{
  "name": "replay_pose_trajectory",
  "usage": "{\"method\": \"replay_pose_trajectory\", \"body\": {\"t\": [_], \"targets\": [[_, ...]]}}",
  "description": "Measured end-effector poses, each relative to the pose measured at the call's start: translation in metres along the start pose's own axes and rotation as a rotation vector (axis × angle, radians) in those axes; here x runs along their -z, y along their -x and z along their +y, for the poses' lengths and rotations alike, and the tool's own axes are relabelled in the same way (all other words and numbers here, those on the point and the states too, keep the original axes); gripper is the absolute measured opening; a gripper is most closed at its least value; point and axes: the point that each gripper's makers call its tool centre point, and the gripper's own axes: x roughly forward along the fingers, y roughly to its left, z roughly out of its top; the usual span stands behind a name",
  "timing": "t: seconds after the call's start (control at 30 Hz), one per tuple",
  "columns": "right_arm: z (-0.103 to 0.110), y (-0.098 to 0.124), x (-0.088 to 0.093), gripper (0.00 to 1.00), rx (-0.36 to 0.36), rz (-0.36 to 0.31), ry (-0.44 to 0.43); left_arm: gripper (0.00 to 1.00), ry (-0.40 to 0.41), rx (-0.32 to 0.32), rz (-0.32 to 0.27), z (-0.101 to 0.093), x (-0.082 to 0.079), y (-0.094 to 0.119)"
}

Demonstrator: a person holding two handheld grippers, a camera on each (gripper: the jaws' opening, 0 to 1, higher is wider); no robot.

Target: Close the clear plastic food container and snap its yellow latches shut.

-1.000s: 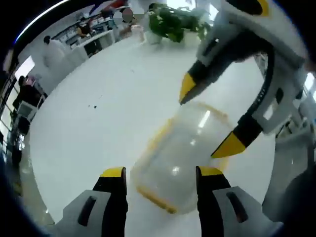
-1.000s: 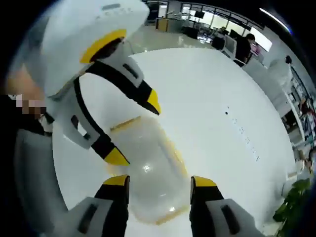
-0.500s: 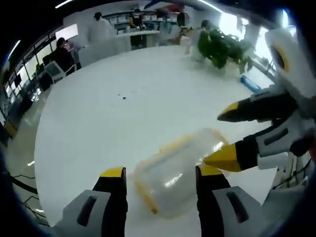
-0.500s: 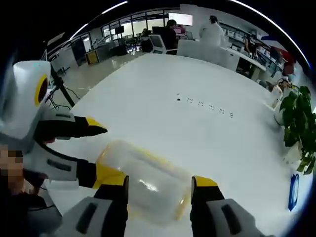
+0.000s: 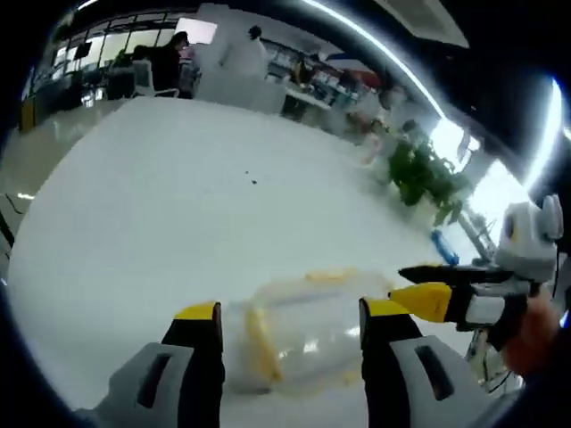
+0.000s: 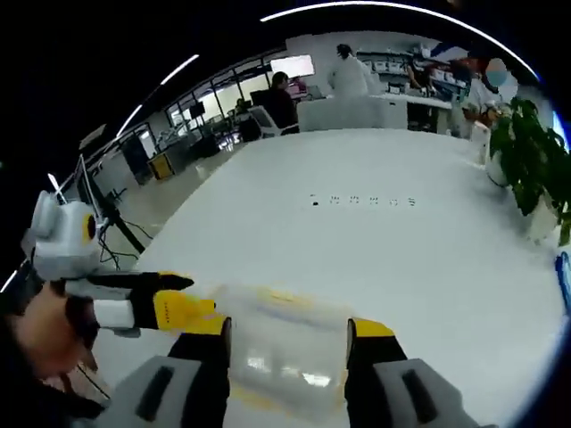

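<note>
While the clear plastic food container (image 5: 303, 334) lies on the white tabletop (image 5: 178, 214) near its close edge, both grippers are at it from opposite ends. Seen from the left gripper view, the left gripper (image 5: 290, 314) has its two yellow-tipped jaws standing apart on either side of the container, which sits between them; whether the jaws actually press its walls cannot be told. A yellow latch (image 5: 259, 343) runs across the container just inside the left jaw, and another yellow strip shows along the container's far rim. From the right of that view the right gripper (image 5: 426, 287) reaches in, a hand (image 5: 535, 321) behind it, its yellow tip beside the container's end; its jaws look spread. Through the right gripper view the container (image 6: 285, 343) again lies between that gripper's (image 6: 287, 328) parted jaws, with a yellow strip along its far edge, and the left gripper (image 6: 174, 299) comes in from the left with a yellow tip at the container's corner. Toward the tabletop's far edge stands a green potted plant (image 5: 424, 178), and people (image 6: 348, 76) are at desks beyond the table.
</note>
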Motion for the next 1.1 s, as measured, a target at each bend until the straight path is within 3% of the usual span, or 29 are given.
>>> {"method": "replay_pose_trajectory", "body": {"t": [0.07,0.23,0.33,0.4,0.43,0.5,0.63,0.7,0.73,0.77,0.9,0.97,1.0,1.03,1.1], "targets": [[-0.008,0.000,0.009,0.54,0.019,0.019,-0.065,0.56,-0.029,-0.001,-0.009,0.002,0.002,0.000],[-0.023,0.001,0.010,0.56,0.064,0.010,-0.016,0.54,-0.035,0.007,0.003,-0.001,0.004,0.000],[-0.027,-0.005,0.023,0.59,0.041,0.053,-0.048,0.48,-0.112,0.005,-0.054,0.001,-0.006,0.001],[-0.028,-0.008,0.035,0.57,0.040,0.106,-0.034,0.48,-0.043,0.049,0.002,-0.004,0.005,-0.002],[-0.024,-0.010,0.036,0.54,0.019,0.103,-0.043,0.47,-0.039,0.051,0.027,-0.003,0.011,-0.003],[-0.025,-0.012,0.035,0.55,0.020,0.094,-0.045,0.50,-0.050,0.046,0.023,-0.001,0.016,-0.007],[-0.021,-0.015,0.042,0.51,0.025,0.114,-0.017,0.54,-0.113,0.065,0.079,-0.004,0.032,-0.018],[-0.023,-0.016,0.044,0.49,0.054,0.132,0.091,0.53,-0.138,0.058,0.085,-0.005,0.034,-0.019],[-0.020,-0.018,0.042,0.50,0.043,0.117,0.105,0.53,-0.158,0.052,0.082,-0.004,0.033,-0.017],[-0.019,-0.020,0.043,0.50,0.043,0.119,0.060,0.53,-0.124,0.047,0.089,-0.002,0.034,-0.017],[-0.012,-0.021,0.050,0.52,0.018,0.139,0.029,0.51,-0.108,0.033,0.056,-0.006,0.033,-0.021],[-0.011,-0.021,0.049,0.53,0.022,0.095,0.032,0.49,-0.048,0.048,0.055,-0.006,0.032,-0.024],[-0.014,-0.021,0.046,0.54,0.035,0.080,0.041,0.48,-0.020,0.012,0.123,0.000,0.045,-0.020],[-0.014,-0.019,0.050,0.54,0.030,0.093,0.030,0.48,-0.076,0.043,0.065,-0.006,0.036,-0.027],[-0.014,-0.020,0.050,0.53,0.034,0.088,0.032,0.48,-0.066,0.040,0.067,-0.005,0.036,-0.026]]}}
